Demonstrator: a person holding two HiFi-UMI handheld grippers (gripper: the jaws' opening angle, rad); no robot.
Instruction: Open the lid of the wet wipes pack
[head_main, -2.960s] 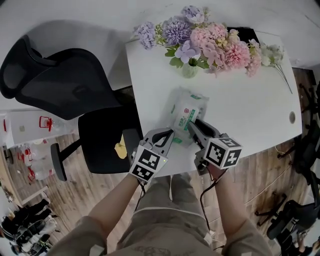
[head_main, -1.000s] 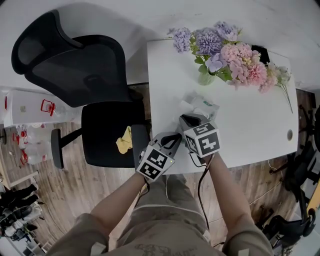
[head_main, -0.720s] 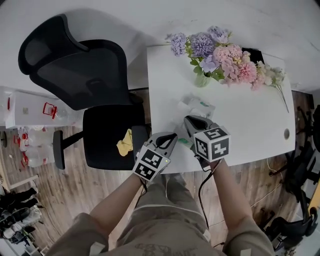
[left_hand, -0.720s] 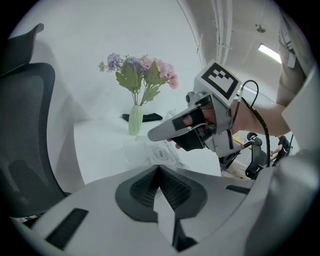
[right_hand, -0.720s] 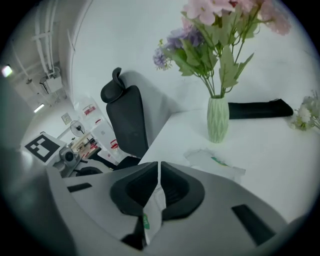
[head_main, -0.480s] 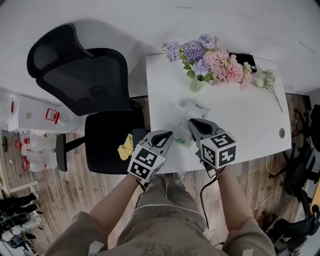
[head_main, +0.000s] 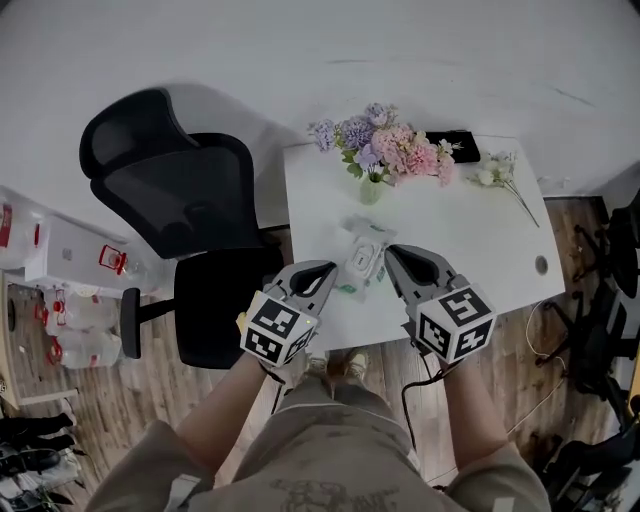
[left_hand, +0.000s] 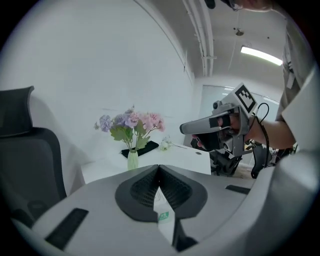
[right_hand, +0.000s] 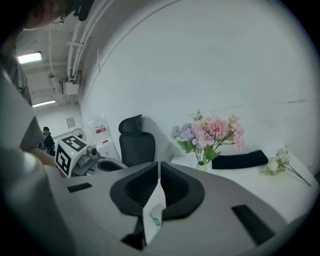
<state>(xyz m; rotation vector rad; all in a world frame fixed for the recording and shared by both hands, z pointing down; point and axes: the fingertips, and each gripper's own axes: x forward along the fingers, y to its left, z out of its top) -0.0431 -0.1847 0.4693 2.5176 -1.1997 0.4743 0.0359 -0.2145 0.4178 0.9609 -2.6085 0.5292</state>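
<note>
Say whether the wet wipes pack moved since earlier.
Yes. The wet wipes pack, pinched by left gripper and right gripper, has lifted off the table.

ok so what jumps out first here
The left gripper and right gripper each pinch an edge of the wet wipes pack, held between them over the white table's near side. Behind stands a pink and purple bouquet; a black office chair sits left of the table.

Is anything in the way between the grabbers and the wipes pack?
Nothing visible. The left hand-held gripper and the right hand-held gripper each pinch an edge of the wet wipes pack.
</note>
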